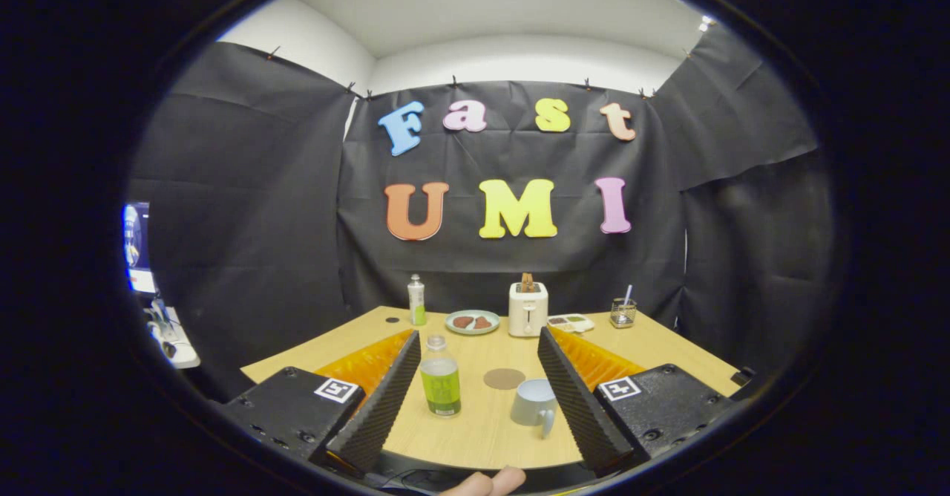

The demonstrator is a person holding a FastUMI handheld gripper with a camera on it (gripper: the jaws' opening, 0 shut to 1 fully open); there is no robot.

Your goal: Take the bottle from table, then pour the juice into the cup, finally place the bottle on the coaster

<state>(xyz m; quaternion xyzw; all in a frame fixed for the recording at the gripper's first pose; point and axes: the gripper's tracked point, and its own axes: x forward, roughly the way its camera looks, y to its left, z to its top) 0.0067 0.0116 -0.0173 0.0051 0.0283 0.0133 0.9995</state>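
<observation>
A clear bottle (pixel 440 376) of green juice with a green label stands upright on the wooden table (pixel 475 436), between my fingers and close to the left one. A grey-blue cup (pixel 534 403) with a handle stands near the right finger. A round brown coaster (pixel 504 378) lies flat just beyond the cup, between it and the bottle. My gripper (pixel 479 344) is open, its fingers wide apart and touching nothing.
At the table's far side stand a second green bottle (pixel 416 300), a plate (pixel 472 322) with food, a white toaster (pixel 528 308), a small palette tray (pixel 571 323) and a glass (pixel 623 312) with a straw. A fingertip (pixel 486 482) shows below the fingers.
</observation>
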